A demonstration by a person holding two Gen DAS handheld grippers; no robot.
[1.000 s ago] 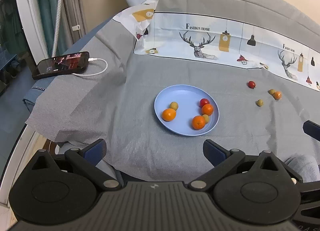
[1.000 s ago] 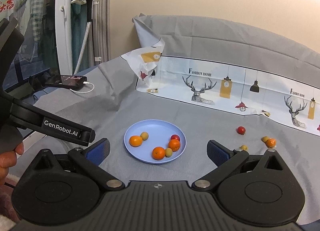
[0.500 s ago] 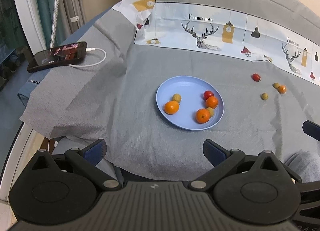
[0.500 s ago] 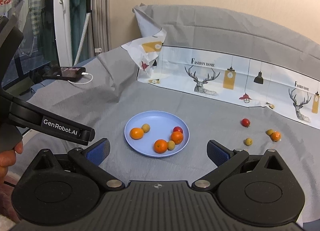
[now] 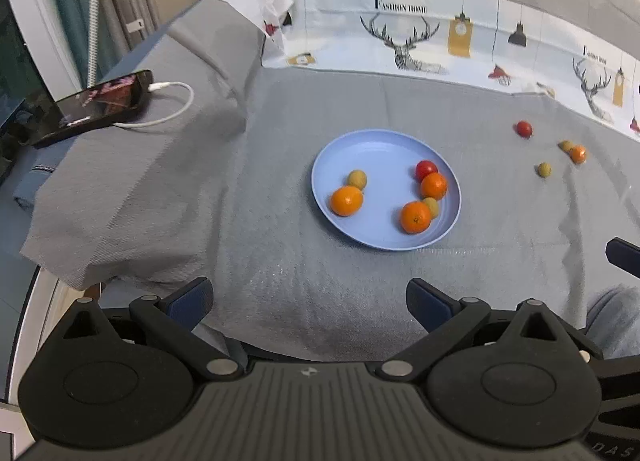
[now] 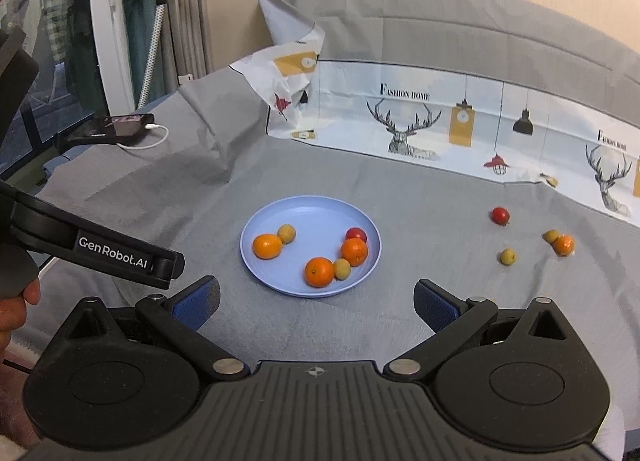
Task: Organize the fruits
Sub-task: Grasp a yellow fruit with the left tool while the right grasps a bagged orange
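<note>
Smooth round blue plate (image 5: 362, 145) held glossy oranges, woven grey cloth (image 5: 160, 197) lay beneath, left gripper (image 5: 308, 303) and right gripper (image 6: 316, 301) both stood wide, empty.

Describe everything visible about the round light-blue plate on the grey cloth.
The round light-blue plate looks like matte plastic, shallow with a low raised rim, and lies flat on the grey cloth. It holds six fruits: three oranges, one red tomato-like fruit and two small yellow-brown fruits. Four loose fruits lie on the cloth to its right. Neither gripper touches it.
</note>
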